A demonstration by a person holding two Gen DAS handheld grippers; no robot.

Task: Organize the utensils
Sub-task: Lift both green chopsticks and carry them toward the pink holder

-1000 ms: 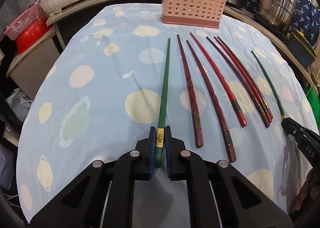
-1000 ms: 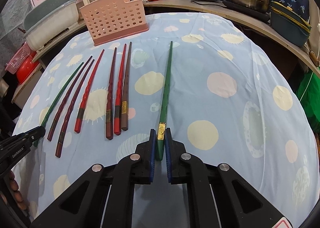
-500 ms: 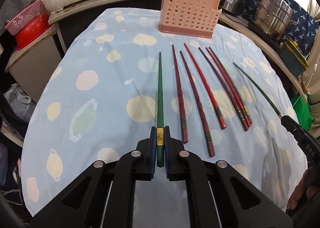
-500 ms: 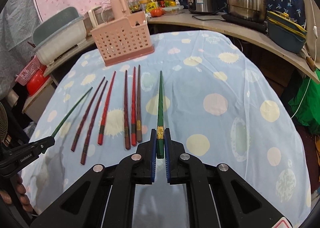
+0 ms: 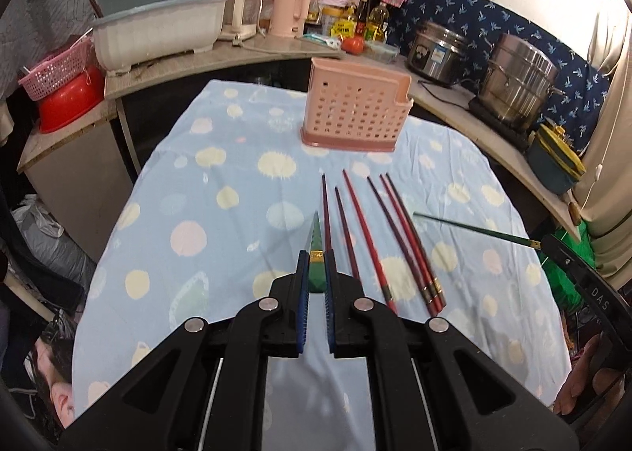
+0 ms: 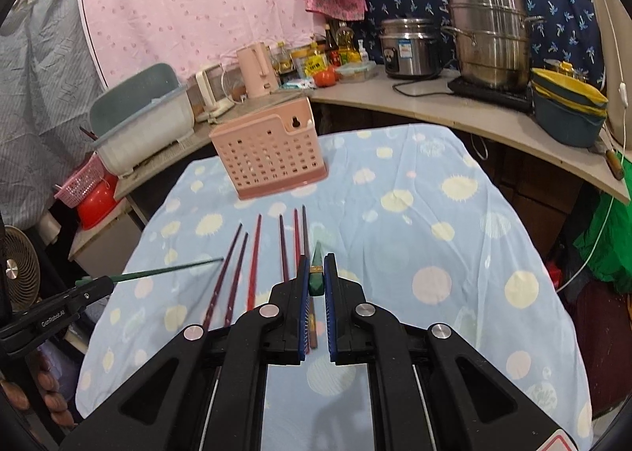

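I am holding one long green chopstick with a gold band [image 5: 316,253] in my left gripper [image 5: 316,281], the blue pads clamped narrow on its thick end, and a second matching green chopstick [image 6: 316,265] in my right gripper [image 6: 316,285], pinched the same way. Both sticks are pointing forward and are hanging clear of the pale blue tablecloth with cream spots [image 5: 189,182]; in each wrist view the other hand's stick shows from the side as a thin green line above the cloth.

Six dark red and bright red chopsticks [image 5: 375,237] are lying side by side on the cloth, tips toward the pink perforated plastic utensil holder [image 5: 355,111], which is standing upright at the far end of the table, well apart from both grippers.

I judge that I am carrying this green pair to that holder. To do it well, I am thinking of keeping both grips firm, since each stick is held only at its end and could swing or slip. I should bring the tips over the holder's open top, tilt the sticks steeper so the points go in first, and let go only once they are inside. I should also pass above the red row without brushing it.
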